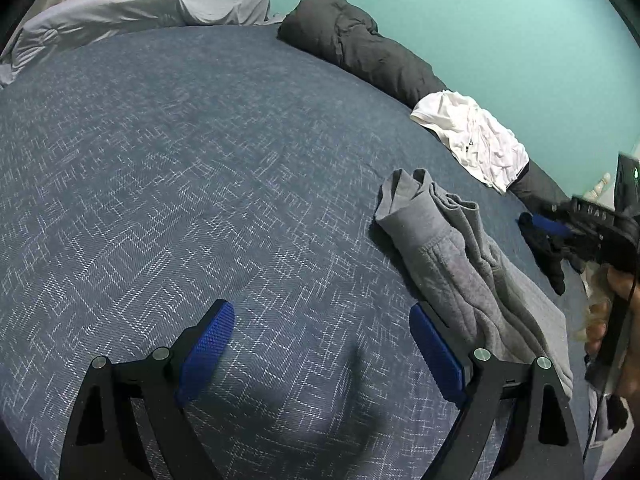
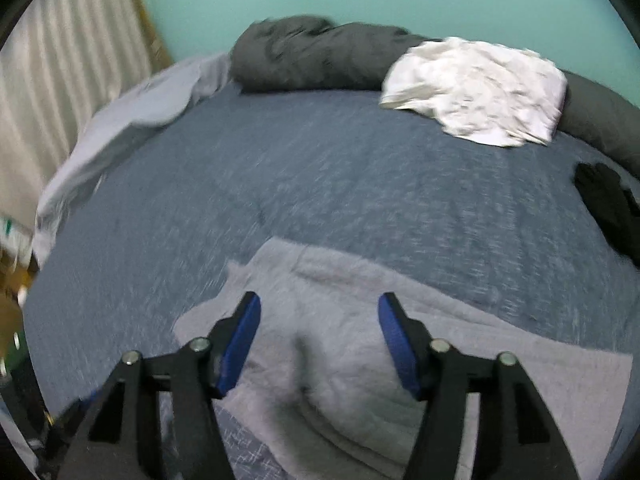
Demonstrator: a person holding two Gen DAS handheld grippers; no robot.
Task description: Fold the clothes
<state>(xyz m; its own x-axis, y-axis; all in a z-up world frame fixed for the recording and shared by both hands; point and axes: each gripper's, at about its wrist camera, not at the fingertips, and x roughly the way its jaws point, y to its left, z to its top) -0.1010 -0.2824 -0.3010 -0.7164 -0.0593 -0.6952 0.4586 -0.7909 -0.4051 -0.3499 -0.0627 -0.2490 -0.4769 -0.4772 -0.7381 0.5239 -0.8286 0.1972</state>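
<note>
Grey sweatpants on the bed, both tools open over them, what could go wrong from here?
1. The grey sweatpants lie bunched in layers, so the right tool, open above them, may pinch several folds rather than one edge.
2. The left tool is over bare bedspread and might snag that instead.
3. Dragging the pants could disturb the white garment or the black item nearby.

No words, brands or numbers could be read anywhere. The white shirt [image 1: 476, 140] bore a tiny dark mark, too small to make out. Raised characters on the black body of the right gripper [image 1: 538, 224] were too blurred to read.
</note>
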